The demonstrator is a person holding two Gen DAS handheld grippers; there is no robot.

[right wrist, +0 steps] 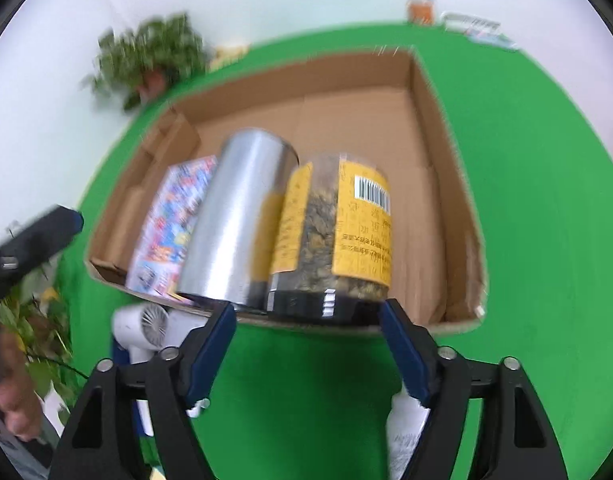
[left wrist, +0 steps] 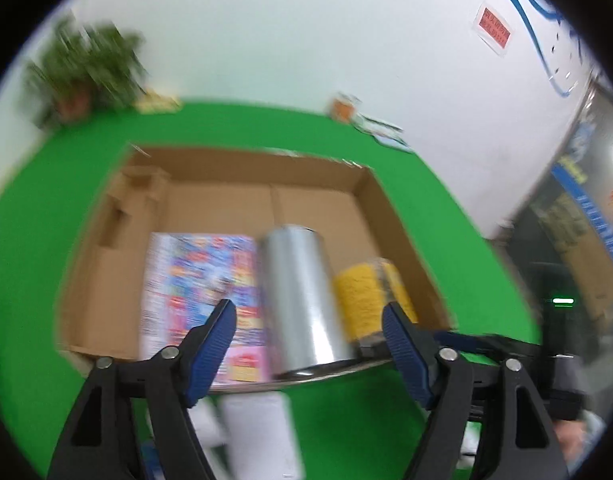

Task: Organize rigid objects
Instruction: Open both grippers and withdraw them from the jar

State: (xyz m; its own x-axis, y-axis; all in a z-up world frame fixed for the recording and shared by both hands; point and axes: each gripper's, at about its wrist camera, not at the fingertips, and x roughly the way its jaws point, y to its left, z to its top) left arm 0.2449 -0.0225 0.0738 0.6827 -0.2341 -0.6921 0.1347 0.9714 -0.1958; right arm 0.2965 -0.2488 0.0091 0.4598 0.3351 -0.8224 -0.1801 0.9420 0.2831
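An open cardboard box [left wrist: 390, 216] [right wrist: 438, 128] lies on the green table. Inside, side by side, lie a colourful printed box [left wrist: 202, 276] [right wrist: 174, 224], a silver metal cylinder [left wrist: 302, 296] [right wrist: 234, 216] and a clear jar with a yellow label and black lid [left wrist: 370, 296] [right wrist: 338, 232]. My left gripper [left wrist: 308, 320] is open and empty, just before the box's near edge in front of the cylinder. My right gripper [right wrist: 306, 322] is open and empty, just before the jar's lid. The left gripper also shows at the left edge of the right wrist view [right wrist: 34, 240].
A white hair dryer [right wrist: 154, 332] and a white bottle-like object [right wrist: 406, 432] [left wrist: 258, 432] lie on the green cloth in front of the box. A potted plant [left wrist: 86, 76] [right wrist: 150, 56] and small packages [left wrist: 366, 116] [right wrist: 466, 20] stand at the table's far edge by the wall.
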